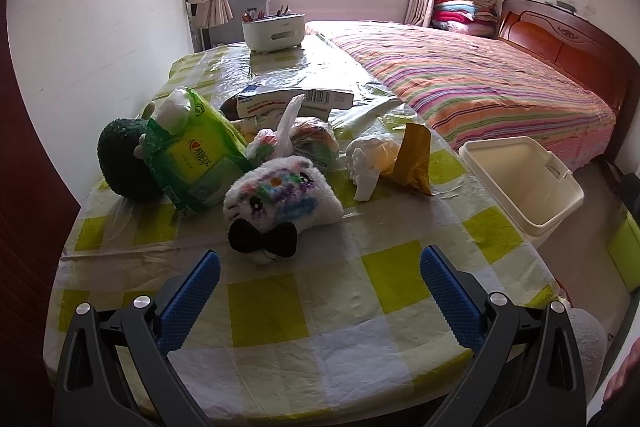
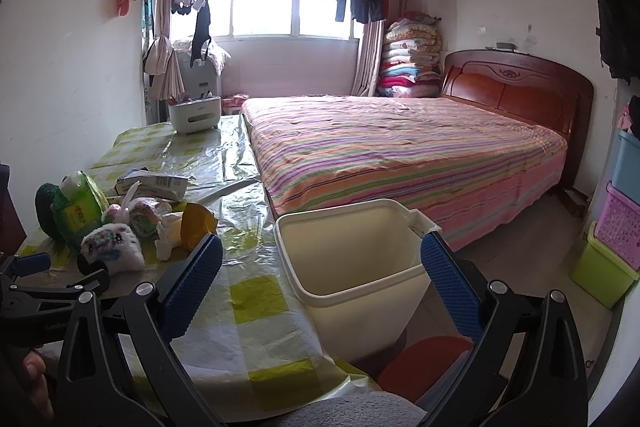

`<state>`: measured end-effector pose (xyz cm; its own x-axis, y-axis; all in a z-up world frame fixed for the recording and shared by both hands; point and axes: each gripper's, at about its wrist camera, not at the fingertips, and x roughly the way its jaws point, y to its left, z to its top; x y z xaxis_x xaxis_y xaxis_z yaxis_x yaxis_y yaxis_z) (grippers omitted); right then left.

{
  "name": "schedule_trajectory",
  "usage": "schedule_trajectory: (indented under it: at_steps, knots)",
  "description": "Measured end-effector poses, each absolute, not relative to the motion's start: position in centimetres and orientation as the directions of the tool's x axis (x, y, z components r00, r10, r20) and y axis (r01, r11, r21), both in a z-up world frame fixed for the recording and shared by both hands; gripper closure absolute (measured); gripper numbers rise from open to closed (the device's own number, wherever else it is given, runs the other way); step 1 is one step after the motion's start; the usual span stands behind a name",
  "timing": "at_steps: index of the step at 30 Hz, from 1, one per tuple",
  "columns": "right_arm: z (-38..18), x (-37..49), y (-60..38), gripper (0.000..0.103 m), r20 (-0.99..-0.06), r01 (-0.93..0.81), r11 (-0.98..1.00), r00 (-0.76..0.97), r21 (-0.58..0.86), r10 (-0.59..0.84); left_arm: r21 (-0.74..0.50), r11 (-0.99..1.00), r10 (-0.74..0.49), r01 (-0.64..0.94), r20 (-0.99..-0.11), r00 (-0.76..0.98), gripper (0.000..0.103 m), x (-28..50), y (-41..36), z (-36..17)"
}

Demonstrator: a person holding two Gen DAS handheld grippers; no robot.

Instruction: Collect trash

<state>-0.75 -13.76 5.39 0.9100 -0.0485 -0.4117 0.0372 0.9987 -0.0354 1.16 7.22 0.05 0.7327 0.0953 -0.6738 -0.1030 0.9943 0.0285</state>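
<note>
Both of my grippers are spread wide and hold nothing: the left gripper (image 1: 320,269) hangs over the near part of the checked table (image 1: 400,279), while the right gripper (image 2: 322,261) frames the open cream bin (image 2: 320,227) standing on the floor just beside the table's edge, between table and bed (image 2: 400,147). The trash lies in a cluster toward the far left of the table — a crumpled white tissue wad (image 1: 366,159) touching a yellow-brown wrapper (image 1: 416,159), knotted plastic bags (image 1: 296,139), and a flattened barcoded carton (image 1: 296,101) behind them. Mixed in are things I judge not to be trash: a white plush toy (image 1: 280,195), a dark green plush (image 1: 124,163) and a green tissue pack (image 1: 196,155). The main risk, as I see it, is closing on the plush, which lies nearest my left fingers (image 1: 192,303), instead of the litter behind it. Thin bags and the wrapper may slip from wide pads, or the glossy table cover may bunch and drag — and a release short of the bin would drop trash on the floor.
</note>
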Motion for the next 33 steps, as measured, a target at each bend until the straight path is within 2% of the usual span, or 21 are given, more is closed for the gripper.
schedule_trajectory:
  at_steps: [23,33]
  knots:
    - [5.3,-0.3,-11.9,0.006,-0.414,-0.025,0.999,0.91,-0.043,0.005,0.031,0.985,0.146,-0.171,-0.677,0.721,0.006,1.1,9.7,-0.1]
    - [6.1,1.2,-9.7,0.006,-0.384,-0.099,0.993,0.921,-0.059,0.069,0.051,0.975,0.195,-0.217,-0.668,0.718,0.006,1.4,11.8,-0.2]
